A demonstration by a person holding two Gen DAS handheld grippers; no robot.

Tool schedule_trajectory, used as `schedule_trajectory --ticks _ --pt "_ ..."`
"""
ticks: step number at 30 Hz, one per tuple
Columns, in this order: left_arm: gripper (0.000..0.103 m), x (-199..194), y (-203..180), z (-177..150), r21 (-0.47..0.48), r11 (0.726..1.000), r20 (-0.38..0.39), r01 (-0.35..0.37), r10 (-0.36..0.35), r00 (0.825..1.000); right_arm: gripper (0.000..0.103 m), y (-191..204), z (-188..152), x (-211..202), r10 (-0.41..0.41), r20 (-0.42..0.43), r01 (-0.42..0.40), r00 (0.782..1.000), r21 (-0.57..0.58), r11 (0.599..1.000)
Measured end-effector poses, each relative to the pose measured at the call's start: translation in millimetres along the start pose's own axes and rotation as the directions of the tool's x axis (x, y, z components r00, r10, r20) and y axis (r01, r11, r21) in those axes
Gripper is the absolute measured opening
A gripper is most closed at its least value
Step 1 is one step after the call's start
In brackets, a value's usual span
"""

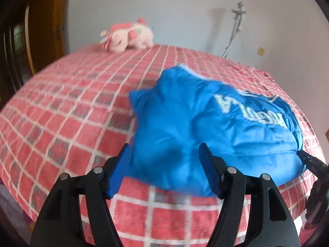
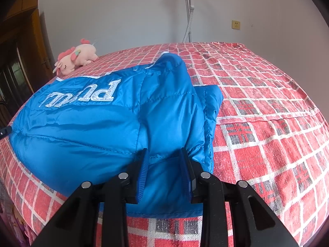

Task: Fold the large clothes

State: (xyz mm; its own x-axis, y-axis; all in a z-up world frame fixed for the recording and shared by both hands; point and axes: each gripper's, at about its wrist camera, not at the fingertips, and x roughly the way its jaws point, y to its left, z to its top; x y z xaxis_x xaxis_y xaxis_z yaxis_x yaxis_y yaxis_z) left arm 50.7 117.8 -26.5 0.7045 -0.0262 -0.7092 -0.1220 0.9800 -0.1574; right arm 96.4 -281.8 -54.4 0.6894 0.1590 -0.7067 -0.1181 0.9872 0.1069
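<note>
A blue padded jacket (image 1: 216, 131) with white lettering lies bunched on the bed; it also shows in the right wrist view (image 2: 98, 123). My left gripper (image 1: 164, 154) is open, its blue-padded fingers spread over the jacket's near left edge, holding nothing. My right gripper (image 2: 164, 156) has its jaws closed partway on a thick fold of the jacket's near hem. The right gripper's black tip (image 1: 312, 162) shows at the jacket's right edge in the left wrist view.
The bed has a red, white and grey checked cover (image 1: 61, 123), also seen in the right wrist view (image 2: 267, 103). A pink plush toy (image 1: 127, 37) lies at the far side (image 2: 76, 59). A dark wooden cabinet (image 1: 18, 41) stands left. A garment steamer pole (image 2: 189, 10) stands by the wall.
</note>
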Motion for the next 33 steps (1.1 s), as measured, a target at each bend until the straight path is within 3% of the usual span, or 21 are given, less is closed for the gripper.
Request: schedule_trajectory --ticks 9,15,20,25,28,30,31,32,33 --pt "0.08 32 24 2 -0.093 0.989 -0.088 0.116 -0.125 0.988 0.03 0 1 -1 -0.001 -0.006 0.001 1.0 0.003 1.0" --pt "0.085 52 40 2 -0.206 0.959 -0.144 0.194 -0.225 0.963 0.03 0 2 -1 -0.001 -0.009 0.001 1.0 0.002 1.0" --pt "0.084 39 42 -2 -0.188 0.962 -0.132 0.196 -0.223 0.966 0.03 -1 3 1 0.006 -0.017 -0.006 1.0 0.004 1.0" --pt "0.087 55 57 -7 -0.264 0.921 -0.155 0.287 -0.335 0.93 0.03 -2 4 2 0.006 -0.018 -0.006 1.0 0.003 1.0" --pt "0.086 60 55 -4 -0.262 0.912 -0.149 0.316 -0.362 0.92 0.031 -3 5 2 0.006 -0.021 -0.006 1.0 0.005 1.0" --pt "0.072 62 52 -1 -0.262 0.91 -0.143 0.322 -0.366 0.92 0.031 -3 5 2 0.004 -0.021 -0.004 1.0 0.005 1.0" --pt "0.066 64 53 2 -0.27 0.9 -0.138 0.343 -0.389 0.911 0.031 -3 5 2 0.003 -0.021 -0.003 1.0 0.003 1.0" --pt "0.054 65 54 3 -0.289 0.883 -0.134 0.369 -0.419 0.898 0.031 -4 5 2 0.002 -0.021 -0.002 1.0 0.004 1.0" --pt "0.044 66 56 4 -0.325 0.854 -0.121 0.406 -0.464 0.878 0.031 -4 6 2 0.001 -0.022 -0.001 1.0 0.006 1.0"
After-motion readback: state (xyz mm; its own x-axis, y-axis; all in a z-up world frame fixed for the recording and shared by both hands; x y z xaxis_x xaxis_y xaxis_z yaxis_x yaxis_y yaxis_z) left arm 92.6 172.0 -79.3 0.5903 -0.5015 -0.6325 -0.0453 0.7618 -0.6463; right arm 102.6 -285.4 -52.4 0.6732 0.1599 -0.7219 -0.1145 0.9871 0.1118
